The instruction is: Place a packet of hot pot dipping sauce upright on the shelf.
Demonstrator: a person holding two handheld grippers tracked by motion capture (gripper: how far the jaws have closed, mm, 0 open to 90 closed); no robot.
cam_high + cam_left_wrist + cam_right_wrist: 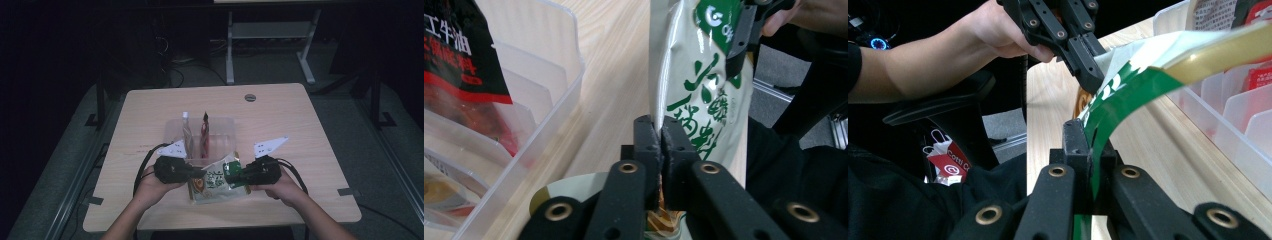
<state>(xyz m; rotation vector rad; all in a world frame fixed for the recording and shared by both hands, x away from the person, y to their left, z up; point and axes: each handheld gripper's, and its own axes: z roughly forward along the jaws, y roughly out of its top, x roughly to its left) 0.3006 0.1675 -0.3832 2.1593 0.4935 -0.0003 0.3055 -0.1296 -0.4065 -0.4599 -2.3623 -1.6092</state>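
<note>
A green-and-white snack packet (214, 184) hangs between my two grippers, just above the table's near side. My left gripper (201, 173) is shut on the packet's left edge. In the left gripper view its jaws (660, 136) pinch the thin edge of the packet (694, 90). My right gripper (231, 176) is shut on the packet's right edge. In the right gripper view its jaws (1089, 146) clamp the green edge of the packet (1138, 85), which is bowed between the two grips. The other gripper appears farther off in each gripper view, the right one (741, 42) and the left one (1084, 56).
A clear plastic bin (172, 131) with dividers stands just behind the packet, mid-table, and holds upright packets, one of them red and black (461, 60). Its wall (1243, 145) runs close beside the held packet. A round grommet (250, 97) sits near the table's far edge.
</note>
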